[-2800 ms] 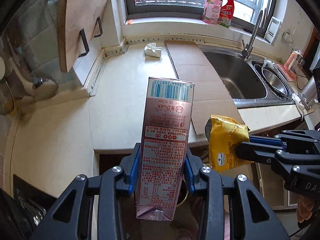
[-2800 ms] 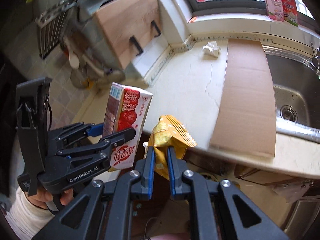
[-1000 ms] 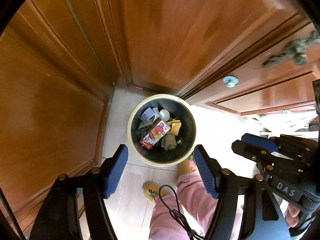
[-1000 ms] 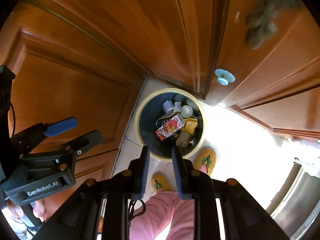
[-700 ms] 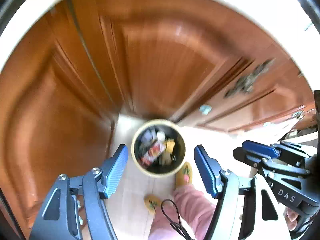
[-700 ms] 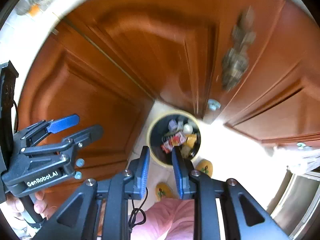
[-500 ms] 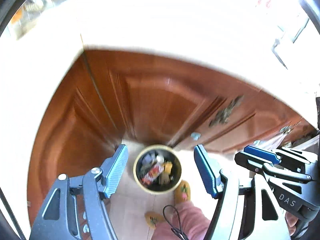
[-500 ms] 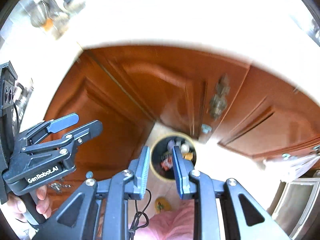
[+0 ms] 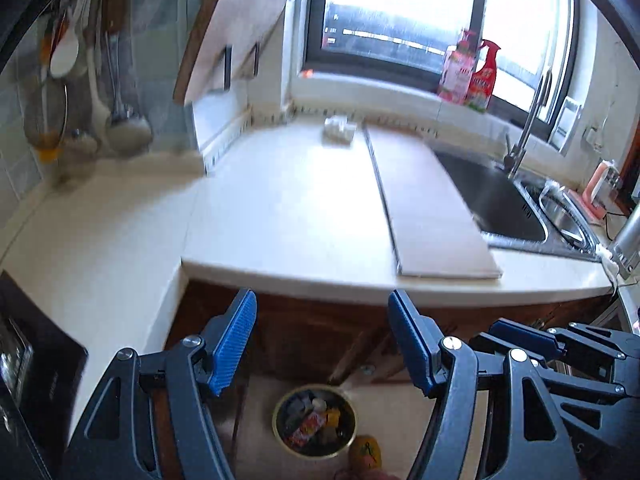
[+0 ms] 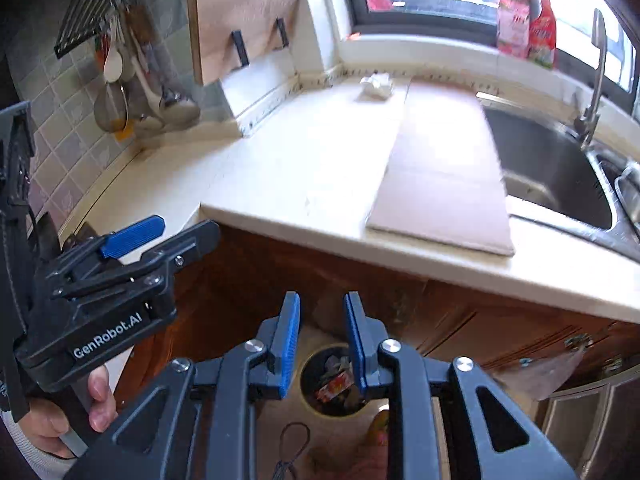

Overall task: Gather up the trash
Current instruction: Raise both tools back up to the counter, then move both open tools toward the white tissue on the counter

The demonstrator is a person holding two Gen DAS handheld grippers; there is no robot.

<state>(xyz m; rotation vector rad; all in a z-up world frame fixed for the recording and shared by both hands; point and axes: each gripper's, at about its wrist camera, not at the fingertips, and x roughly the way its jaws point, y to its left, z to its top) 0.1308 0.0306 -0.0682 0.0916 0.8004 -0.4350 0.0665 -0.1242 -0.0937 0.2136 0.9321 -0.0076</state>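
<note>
A crumpled white paper wad (image 9: 339, 129) lies at the back of the cream counter (image 9: 288, 216), next to a flat cardboard sheet (image 9: 424, 204); it also shows in the right wrist view (image 10: 376, 85). A round trash bin (image 9: 314, 420) stands on the floor below the counter, holding the pink carton, the yellow bag and other trash; it also shows in the right wrist view (image 10: 334, 384). My left gripper (image 9: 322, 312) is wide open and empty, above the bin. My right gripper (image 10: 321, 314) is open a little and empty. The left gripper shows in the right wrist view (image 10: 160, 232).
A steel sink (image 9: 500, 196) with a tap (image 9: 524, 128) lies right of the cardboard. Two spray bottles (image 9: 468, 76) stand on the window sill. A wooden board (image 10: 240, 16) and hanging utensils (image 10: 132, 92) are on the left wall. Brown cabinet doors (image 10: 440, 312) are under the counter.
Both grippers have tilted up from looking down into the bin to facing the counter. The carton and yellow bag they held earlier now lie in the bin.
</note>
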